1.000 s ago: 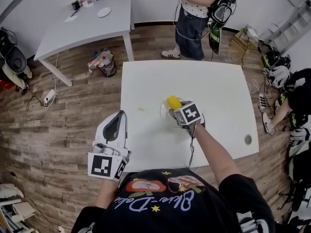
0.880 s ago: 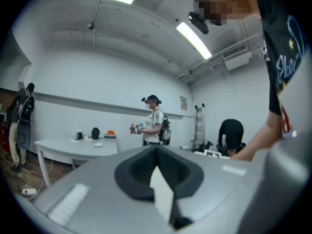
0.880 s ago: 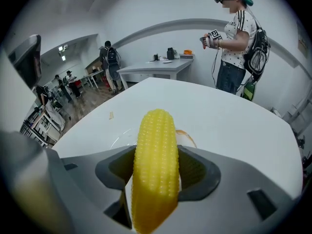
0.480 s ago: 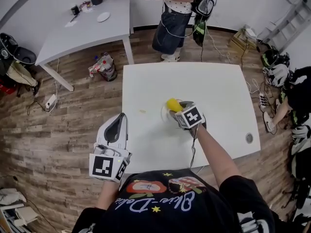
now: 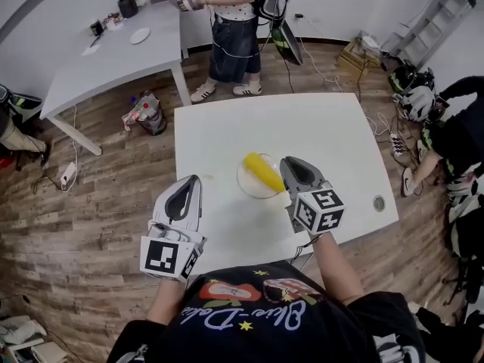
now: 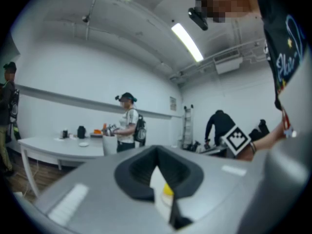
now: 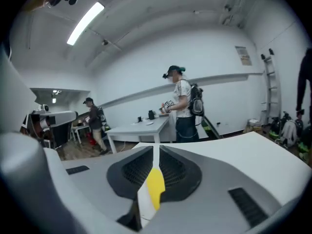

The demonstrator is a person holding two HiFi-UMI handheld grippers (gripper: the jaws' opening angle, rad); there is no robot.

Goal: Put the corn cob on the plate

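The yellow corn cob (image 5: 261, 171) lies across a small clear plate (image 5: 246, 185) in the middle of the white table (image 5: 333, 134). My right gripper (image 5: 289, 166) hangs above the table just right of the plate, apart from the cob. Its jaws have just been closing and now stand almost together with nothing between them. Through their thin slit the right gripper view shows the corn cob (image 7: 155, 188) below. My left gripper (image 5: 189, 181) is held near the table's front left, jaws together and empty. The corn cob (image 6: 167, 190) peeks through its slit too.
A person (image 5: 231, 13) with grippers stands at the far side by a grey table (image 5: 113, 51) that carries small items. A bag (image 5: 144, 110) sits on the wood floor. A round grommet (image 5: 379, 203) marks the white table's front right; gear lies on the floor at right.
My right gripper has let go of the corn cob, risen and drawn back toward me, with its jaws coming together. The cob stays on the plate. The left gripper has barely shifted.
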